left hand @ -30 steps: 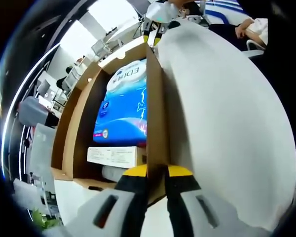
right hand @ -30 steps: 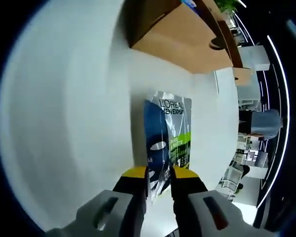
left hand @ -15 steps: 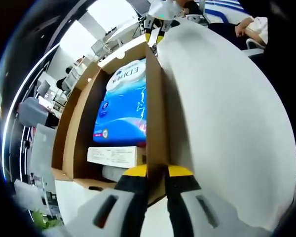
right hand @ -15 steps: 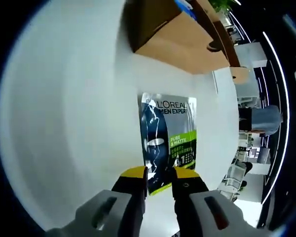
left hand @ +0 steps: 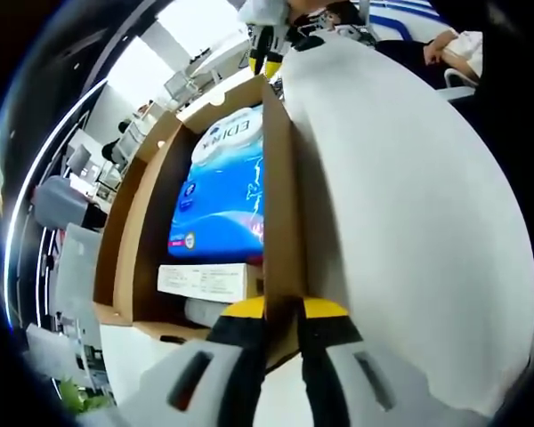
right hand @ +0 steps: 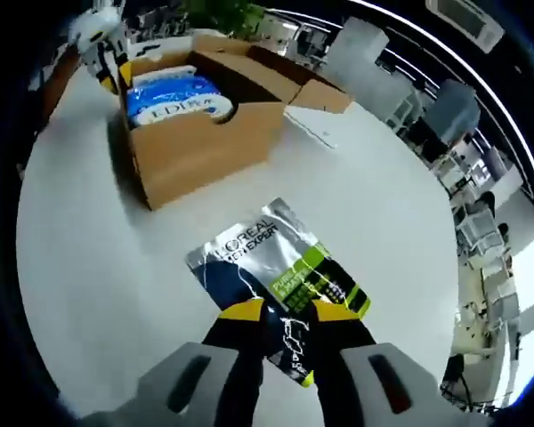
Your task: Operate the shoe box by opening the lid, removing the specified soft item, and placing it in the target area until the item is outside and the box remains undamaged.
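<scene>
Up close, in the left gripper view, we have our left gripper [left hand: 281, 313] clenched on the near cardboard wall of the shoe box [left hand: 279, 213], the two yellow-tipped jaws straddling that thin edge, so the box is pinned to the white table [left hand: 409, 222]. Looking down into the box, we see a blue soft pack [left hand: 224, 191] standing against that wall and a flat white carton [left hand: 209, 281] below it, with something pale tucked under the carton that we cannot identify. Across the box, at the top of this view, the right gripper [left hand: 260, 59] shows small and blurred. Turning to the right gripper view, we see what the other angle hides: the foil sachet [right hand: 276, 280] lies flat on the table, outside the box and near its front wall, with our right gripper [right hand: 283, 313] just over its near edge. We cannot tell whether those jaws pinch the edge or merely hover above it. We judge the sachet light, limp and slick, so it should be taken by a sealed edge, not the glossy middle, and squeezed gently. This view also shows the box whole, its lid flap [right hand: 289, 78] folded back.
</scene>
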A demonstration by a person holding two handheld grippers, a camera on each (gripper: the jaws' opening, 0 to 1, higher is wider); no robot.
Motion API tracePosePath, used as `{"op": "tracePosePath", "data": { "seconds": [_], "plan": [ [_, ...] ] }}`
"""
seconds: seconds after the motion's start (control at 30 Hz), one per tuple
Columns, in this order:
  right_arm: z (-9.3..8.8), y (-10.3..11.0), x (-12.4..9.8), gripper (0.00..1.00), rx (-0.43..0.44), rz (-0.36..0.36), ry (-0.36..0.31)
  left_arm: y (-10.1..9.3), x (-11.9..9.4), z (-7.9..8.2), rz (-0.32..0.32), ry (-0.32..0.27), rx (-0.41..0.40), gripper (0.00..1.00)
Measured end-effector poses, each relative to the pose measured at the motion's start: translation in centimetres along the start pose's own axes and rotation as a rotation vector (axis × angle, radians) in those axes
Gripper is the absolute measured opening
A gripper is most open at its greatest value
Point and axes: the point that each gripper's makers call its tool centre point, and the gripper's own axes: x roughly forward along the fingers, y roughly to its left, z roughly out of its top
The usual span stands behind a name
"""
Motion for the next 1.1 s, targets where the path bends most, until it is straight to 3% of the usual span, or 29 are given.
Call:
{"op": "tracePosePath", "data": {
  "seconds": [0.13,0.23,0.33,0.47,0.8,0.9,1.0,1.1],
  "plan": [
    [-0.2,0.3,0.9,0.18,0.132,0.040,0.011,0.0,0.0,0.0,0.001,0.002,0.001,0.12],
    [-0.9,0.6,2.3,0.18,0.328,0.075,0.018,0.0,0.0,0.0,0.002,0.003,0.003,0.12],
    [-1.3,0.9,3.0,0.18,0.427,0.104,0.014,0.0,0.0,0.0,0.003,0.004,0.001,0.12],
    [-1.6,0.6,3.2,0.17,0.380,0.101,0.008,0.0,0.0,0.0,0.003,0.004,-0.001,0.12],
    [-1.0,0.3,3.4,0.17,0.368,0.095,-0.012,0.0,0.0,0.0,0.005,0.009,-0.001,0.12],
    [1.0,0.5,2.5,0.19,0.368,0.091,-0.044,0.0,0.0,0.0,0.003,0.006,-0.001,0.12],
    [5.4,0.8,0.5,0.20,0.336,0.103,-0.133,0.0,0.0,0.1,0.001,-0.001,-0.004,0.12],
    [9.8,2.0,-1.8,0.23,0.315,0.121,-0.162,0.0,0.0,0.1,0.001,-0.001,-0.005,0.12]
  ]
}}
